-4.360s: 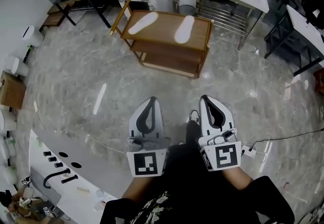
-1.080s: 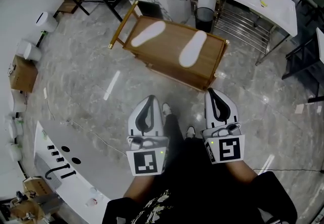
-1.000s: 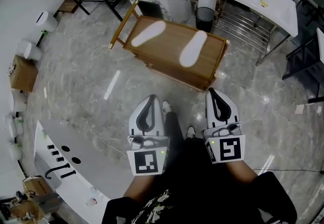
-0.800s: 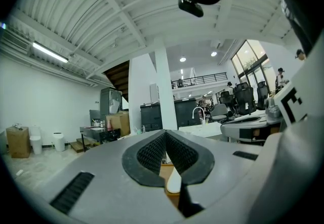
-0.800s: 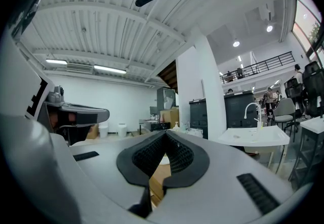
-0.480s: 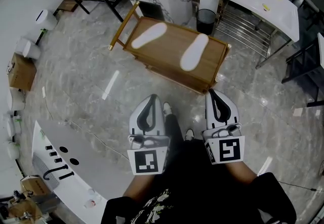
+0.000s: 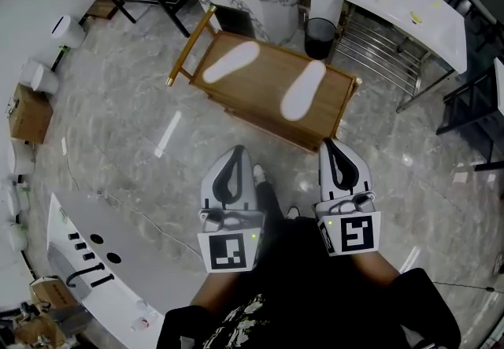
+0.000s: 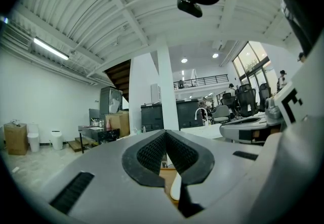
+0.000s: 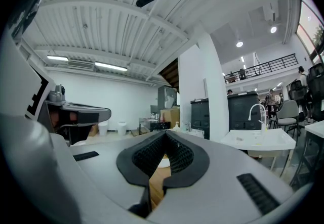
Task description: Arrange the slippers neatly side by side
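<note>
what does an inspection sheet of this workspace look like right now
surface: brown wooden trolley top, mostly bare
job's things: flat white left slipper and flat white right slipper on it, apart, not parallel
clutter: nothing seen on the trolley
grippers: left tool and right tool shut, empty, short of the trolley
cables: thin white cable across the grey floor
surroundings: white sink table, round black bin, brown cardboard box

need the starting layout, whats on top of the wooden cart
On the wooden cart top lie two white slippers, apart and angled differently: the left slipper near the handle end, the right slipper near the other end. The shelf below is mostly covered by the top.
</note>
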`<state>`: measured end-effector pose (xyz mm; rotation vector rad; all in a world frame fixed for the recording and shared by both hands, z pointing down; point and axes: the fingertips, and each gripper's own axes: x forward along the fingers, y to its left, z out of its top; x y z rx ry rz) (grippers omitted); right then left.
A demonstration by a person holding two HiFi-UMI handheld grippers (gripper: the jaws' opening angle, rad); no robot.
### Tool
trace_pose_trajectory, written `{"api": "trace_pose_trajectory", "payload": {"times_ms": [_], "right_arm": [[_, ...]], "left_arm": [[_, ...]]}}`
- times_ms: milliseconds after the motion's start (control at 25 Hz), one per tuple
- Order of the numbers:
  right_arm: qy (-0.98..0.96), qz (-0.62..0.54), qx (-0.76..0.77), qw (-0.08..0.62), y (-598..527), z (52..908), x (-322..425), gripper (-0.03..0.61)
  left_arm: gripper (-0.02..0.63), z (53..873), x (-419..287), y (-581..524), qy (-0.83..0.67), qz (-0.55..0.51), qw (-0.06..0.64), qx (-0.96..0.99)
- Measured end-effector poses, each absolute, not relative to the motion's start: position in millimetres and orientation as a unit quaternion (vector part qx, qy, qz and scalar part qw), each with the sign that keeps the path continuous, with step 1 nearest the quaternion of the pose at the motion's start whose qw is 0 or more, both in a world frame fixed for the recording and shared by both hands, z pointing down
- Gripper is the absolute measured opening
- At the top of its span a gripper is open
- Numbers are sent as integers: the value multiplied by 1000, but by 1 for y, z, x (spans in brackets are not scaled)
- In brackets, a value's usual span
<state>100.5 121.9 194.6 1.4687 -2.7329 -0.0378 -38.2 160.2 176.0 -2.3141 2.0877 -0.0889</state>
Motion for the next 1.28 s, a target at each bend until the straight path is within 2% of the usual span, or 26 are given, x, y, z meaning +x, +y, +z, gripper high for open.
{"api": "trace_pose_trajectory", "payload": {"times_ms": [680, 1280], "right_arm": [[-876, 5, 481, 39, 62, 199, 64, -3], [-866, 9, 496, 59, 11, 203, 13, -3]], "left_arm": [[3, 178, -66, 93, 652, -37, -9, -757], [3, 185, -121, 39, 635, -44, -25, -771]]}}
